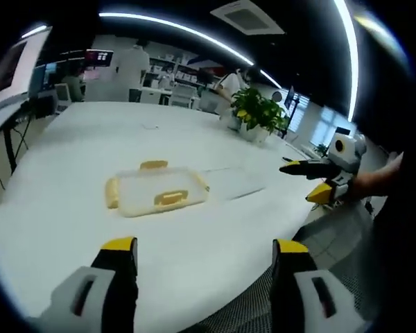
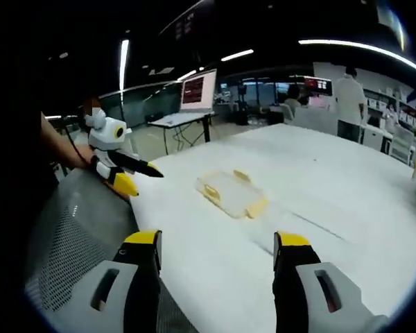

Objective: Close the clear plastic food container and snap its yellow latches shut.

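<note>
We see the clear food container [image 1: 157, 191] lying flat on the white worktop [image 1: 69, 222], lid seemingly down, yellow latches [image 1: 170, 199] at its edges. It sits ahead of both tongs and well apart from each. Our left tongs [image 1: 204, 251] gape empty, the container slightly left of their centreline, its long axis across their view. Our right tongs [image 2: 217, 244] also stand open and empty; neither looks clearly nearer.

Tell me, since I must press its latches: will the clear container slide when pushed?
Probably. The clear container looks empty and light on the smooth white table, so it may skid. Being low and flat, it seems unlikely to tip.
</note>
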